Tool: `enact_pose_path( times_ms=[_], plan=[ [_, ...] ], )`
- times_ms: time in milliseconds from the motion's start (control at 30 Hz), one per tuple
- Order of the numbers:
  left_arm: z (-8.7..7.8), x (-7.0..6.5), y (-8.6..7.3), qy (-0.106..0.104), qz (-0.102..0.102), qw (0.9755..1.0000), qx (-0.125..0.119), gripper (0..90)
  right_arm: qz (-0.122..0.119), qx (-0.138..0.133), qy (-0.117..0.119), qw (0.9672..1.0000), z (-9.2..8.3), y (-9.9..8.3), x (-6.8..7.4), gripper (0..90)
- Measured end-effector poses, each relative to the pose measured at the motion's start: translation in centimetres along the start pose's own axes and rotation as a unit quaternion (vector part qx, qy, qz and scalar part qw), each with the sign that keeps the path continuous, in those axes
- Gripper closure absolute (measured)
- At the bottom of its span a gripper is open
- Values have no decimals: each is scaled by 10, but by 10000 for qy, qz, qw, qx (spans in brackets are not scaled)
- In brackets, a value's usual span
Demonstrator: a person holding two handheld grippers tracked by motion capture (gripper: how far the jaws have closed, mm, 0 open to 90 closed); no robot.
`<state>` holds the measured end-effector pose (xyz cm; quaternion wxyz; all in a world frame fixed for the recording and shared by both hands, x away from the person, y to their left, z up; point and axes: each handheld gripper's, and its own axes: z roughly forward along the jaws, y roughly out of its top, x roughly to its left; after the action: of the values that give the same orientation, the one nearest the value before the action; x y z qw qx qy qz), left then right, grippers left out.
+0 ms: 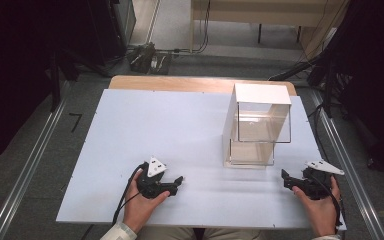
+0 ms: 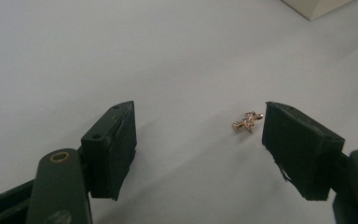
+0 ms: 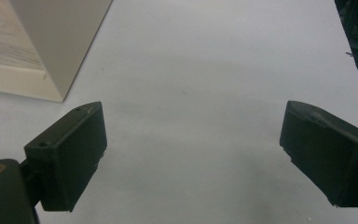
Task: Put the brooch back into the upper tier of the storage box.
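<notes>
A tiny gold-coloured trinket (image 2: 248,121), perhaps an earring or charm, lies on the white tabletop (image 1: 155,130). It sits between the jaws of my left gripper (image 2: 198,116), close to the right-hand jaw and not touching it. The left gripper (image 1: 177,184) is open, held low over the table's near side and pointing right. My right gripper (image 1: 285,180) rests at the near right corner and points left. In its own view the right gripper (image 3: 191,116) is wide open with bare table between the jaws.
A clear plastic box with a white top and side (image 1: 257,125) stands right of centre, between and beyond the two grippers. Its corner (image 2: 314,7) lies ahead of the left gripper, and its base (image 3: 51,42) is at the upper left. Metal rails flank the table.
</notes>
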<state>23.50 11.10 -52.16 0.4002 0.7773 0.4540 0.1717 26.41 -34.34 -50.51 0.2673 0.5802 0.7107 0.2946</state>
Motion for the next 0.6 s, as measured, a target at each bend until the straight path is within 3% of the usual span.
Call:
enact_pose_path(
  times_ms=[600],
  plan=[
    [4, -6, 1, -292, 277, 9992, -29, 527, 11, 6, -1, 10000, 1, 0, 0, 58]
  ],
)
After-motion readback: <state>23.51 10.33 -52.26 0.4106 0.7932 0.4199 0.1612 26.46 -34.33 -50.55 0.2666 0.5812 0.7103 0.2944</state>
